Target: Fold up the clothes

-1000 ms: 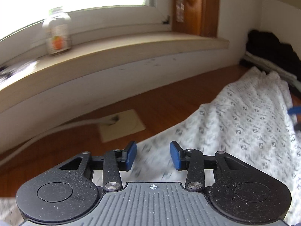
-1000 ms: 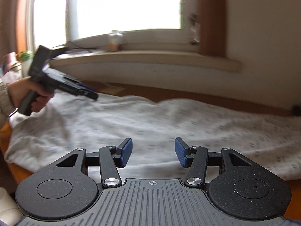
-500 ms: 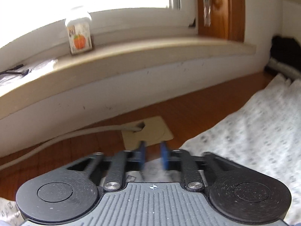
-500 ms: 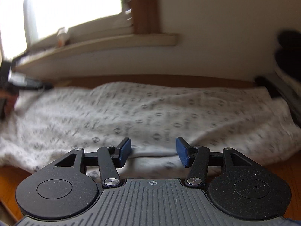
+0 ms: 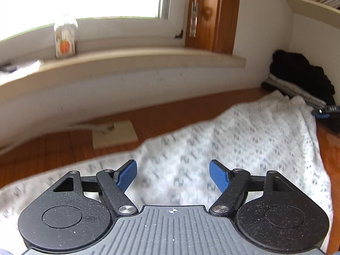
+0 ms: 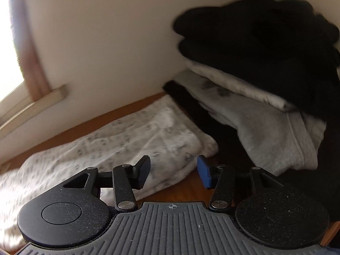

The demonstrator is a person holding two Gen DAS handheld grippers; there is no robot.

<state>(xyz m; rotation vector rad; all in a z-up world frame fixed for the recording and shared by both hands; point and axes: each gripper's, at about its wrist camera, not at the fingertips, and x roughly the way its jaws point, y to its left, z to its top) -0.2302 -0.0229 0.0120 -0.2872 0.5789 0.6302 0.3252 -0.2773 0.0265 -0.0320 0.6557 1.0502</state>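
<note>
The white patterned garment (image 5: 223,148) lay in a long band across the wooden table (image 5: 170,114), filling the lower centre and right of the left wrist view; its far end, seemingly doubled over, sat at centre of the right wrist view just beside a stack of dark and grey clothes (image 6: 265,74). A clean fold, I judged, called for pinching matching corners and keeping the edge taut. The left gripper (image 5: 173,175) hovered low over the cloth, fingers wide apart and empty. The right gripper (image 6: 173,173) pointed at that end corner, likewise spread, gripping nothing.
</note>
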